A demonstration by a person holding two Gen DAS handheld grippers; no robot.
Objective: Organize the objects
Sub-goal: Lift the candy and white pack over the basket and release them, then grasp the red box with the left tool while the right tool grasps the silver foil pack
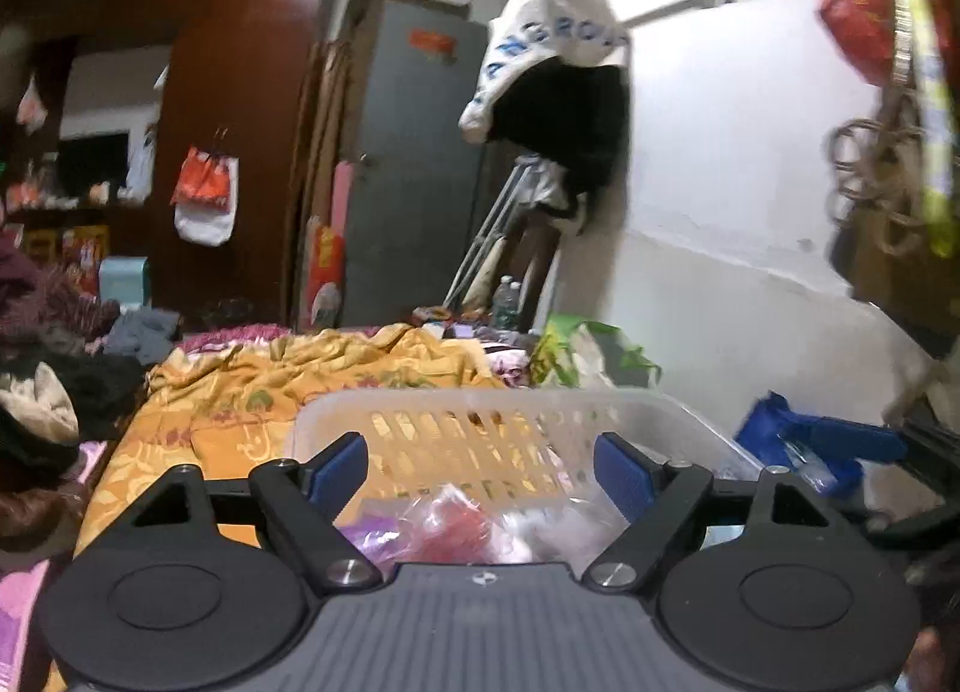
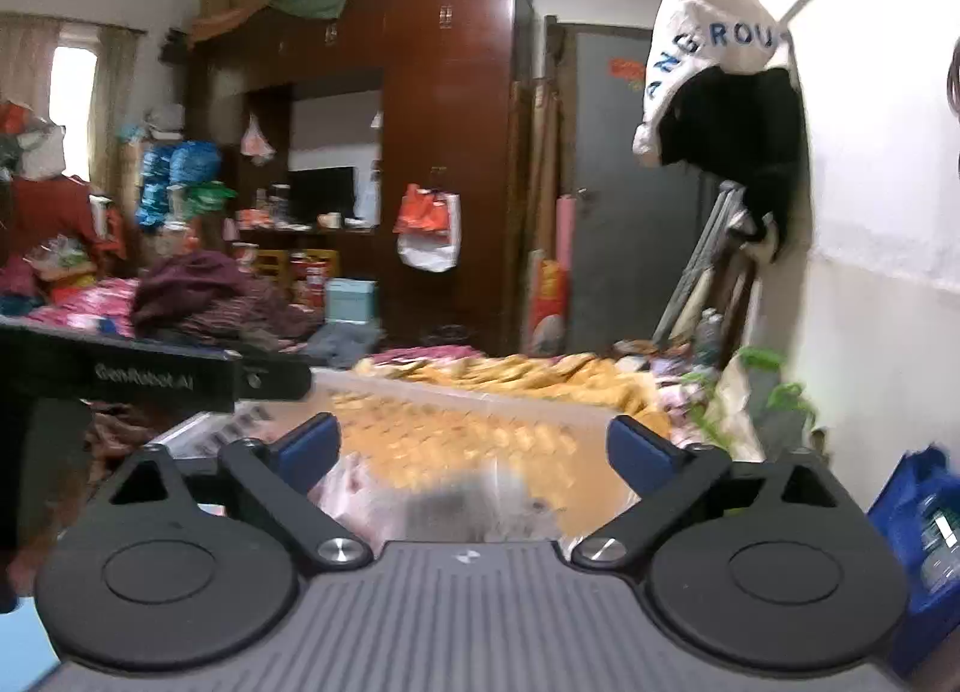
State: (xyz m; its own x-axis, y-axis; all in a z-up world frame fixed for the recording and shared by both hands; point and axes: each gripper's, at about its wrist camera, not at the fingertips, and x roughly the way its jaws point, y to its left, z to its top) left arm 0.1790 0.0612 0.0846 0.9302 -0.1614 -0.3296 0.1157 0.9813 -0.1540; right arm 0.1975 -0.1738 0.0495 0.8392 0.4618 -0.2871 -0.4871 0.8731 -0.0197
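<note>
Left wrist view: we see the left gripper (image 1: 480, 467) with jaws spread wide and nothing between the pads. Just ahead and below sits a white slotted plastic basket (image 1: 480, 410) on the orange patterned blanket (image 1: 240, 392); bagged items (image 1: 474, 530), pink and red, lie inside it.

Right wrist view: the right gripper (image 2: 474, 452) stands wide apart, gripping nothing. We note the same basket (image 2: 456, 392), blurred, beneath and ahead of it. The other gripper's black body (image 2: 150, 374) shows at left.
</note>
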